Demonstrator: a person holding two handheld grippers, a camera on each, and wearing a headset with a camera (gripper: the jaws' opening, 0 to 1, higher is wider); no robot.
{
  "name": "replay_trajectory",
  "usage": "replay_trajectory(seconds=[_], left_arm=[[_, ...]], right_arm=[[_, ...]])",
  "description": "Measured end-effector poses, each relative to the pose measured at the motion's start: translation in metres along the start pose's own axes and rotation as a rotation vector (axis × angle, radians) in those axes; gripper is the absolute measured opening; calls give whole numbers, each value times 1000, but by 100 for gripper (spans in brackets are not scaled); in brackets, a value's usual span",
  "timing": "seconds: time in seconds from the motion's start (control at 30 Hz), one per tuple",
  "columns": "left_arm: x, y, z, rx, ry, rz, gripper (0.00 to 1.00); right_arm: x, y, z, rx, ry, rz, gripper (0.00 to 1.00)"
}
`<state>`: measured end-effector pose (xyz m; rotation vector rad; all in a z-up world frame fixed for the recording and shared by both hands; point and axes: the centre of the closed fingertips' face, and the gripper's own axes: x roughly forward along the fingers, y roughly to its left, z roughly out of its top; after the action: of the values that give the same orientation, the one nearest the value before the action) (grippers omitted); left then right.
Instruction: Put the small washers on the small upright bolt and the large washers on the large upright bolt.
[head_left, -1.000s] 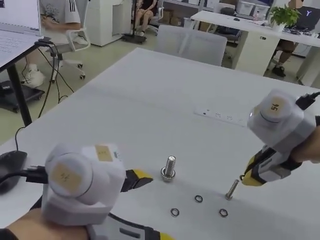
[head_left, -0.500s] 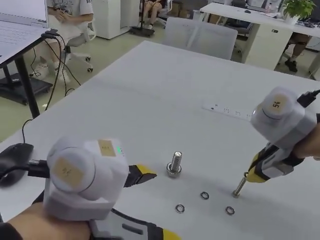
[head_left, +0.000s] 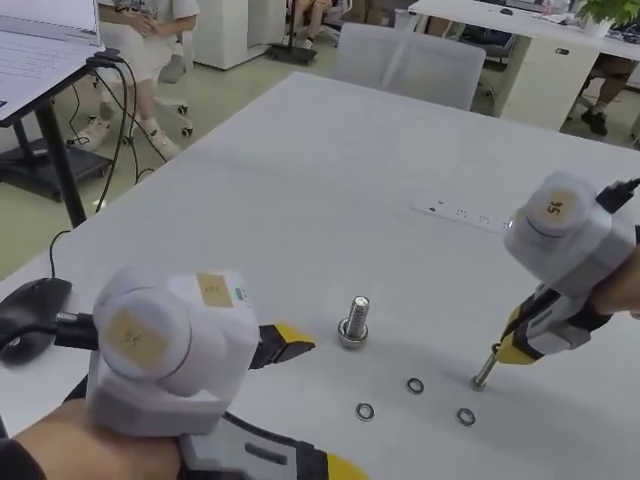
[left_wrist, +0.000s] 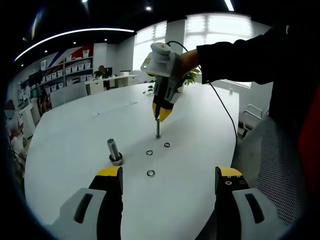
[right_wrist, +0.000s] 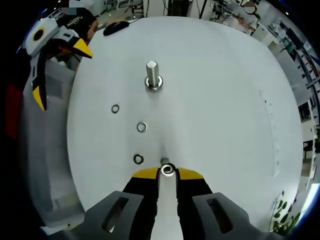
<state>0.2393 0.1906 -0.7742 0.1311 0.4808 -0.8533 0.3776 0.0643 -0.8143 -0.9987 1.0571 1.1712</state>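
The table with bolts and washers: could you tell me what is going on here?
A person works at a white table with two tools. The right hand-held gripper is shut on a washer at the top of the small bolt. Three loose washers lie on the table beside it. The left hand-held gripper is open and empty, near the large bolt.

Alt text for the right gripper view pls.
The right gripper, jaws nearly closed on what looks like a small washer, sits right over the small bolt on a white table. Beyond: three loose washers and the large upright bolt.
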Motion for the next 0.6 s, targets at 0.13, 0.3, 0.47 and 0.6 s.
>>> replay_trajectory(seconds=[0.13,0.3,0.47,0.6], left_arm=[[1,0,0,0,3,1,75],[2,0,0,-1,5,2,75],[3,0,1,-3,5,4,75],[4,0,1,-4,7,4,75]], right_arm=[[2,0,-1,0,3,5,14],[5,-2,-4,3,7,12,14],[8,-2,-5,4,11,17,14],[11,-2,-5,4,14,22,14]])
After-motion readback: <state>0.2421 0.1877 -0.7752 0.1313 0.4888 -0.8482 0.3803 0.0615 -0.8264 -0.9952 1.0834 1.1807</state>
